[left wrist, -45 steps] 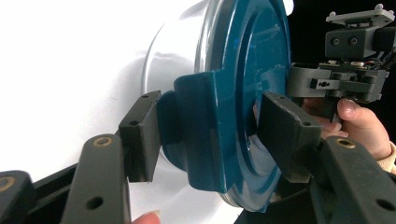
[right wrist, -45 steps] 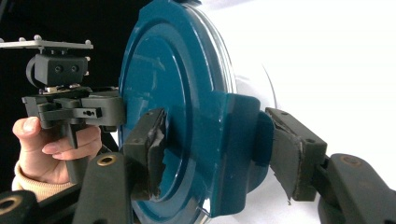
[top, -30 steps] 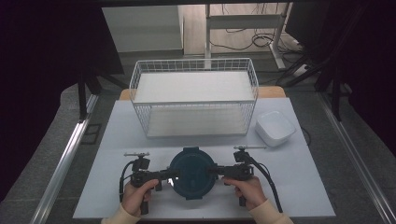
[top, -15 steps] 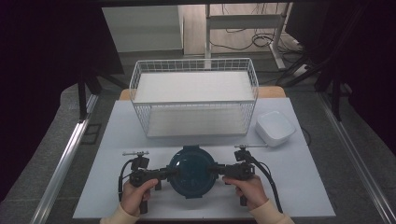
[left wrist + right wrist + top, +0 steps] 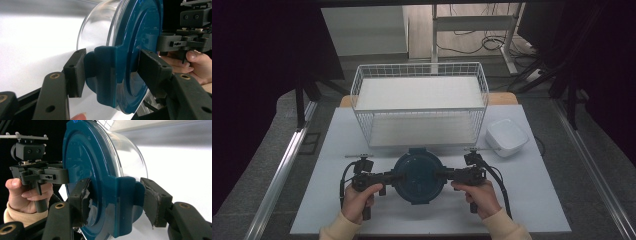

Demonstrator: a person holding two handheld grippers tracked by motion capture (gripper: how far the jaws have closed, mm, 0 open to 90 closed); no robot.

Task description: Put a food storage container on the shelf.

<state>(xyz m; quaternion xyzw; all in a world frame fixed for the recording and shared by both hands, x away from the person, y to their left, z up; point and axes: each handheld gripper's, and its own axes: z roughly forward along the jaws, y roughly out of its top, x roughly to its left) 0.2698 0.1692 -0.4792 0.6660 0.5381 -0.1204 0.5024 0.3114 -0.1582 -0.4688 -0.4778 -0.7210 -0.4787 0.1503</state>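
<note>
From above, the round clear container with a dark teal clip-on lid sits near the table's front edge, just in front of the white wire basket, with the left gripper and right gripper clamped on opposite side latches, probably so it lifts level. The left gripper view has that gripper's pads squeezing the latch tab, though its jaws have just been easing open a touch. In the right gripper view the pads pinch the other tab the same way.

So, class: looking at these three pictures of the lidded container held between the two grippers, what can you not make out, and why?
- Container contents: high view, the blue lid covers them; both gripper views, the clear wall only glares.
- Its underside: hidden in the high view by the container itself, and cut off in both gripper views.
- White dish inside: high view, too small.
- Wire basket front floor: high view, mesh blurs it.
</note>
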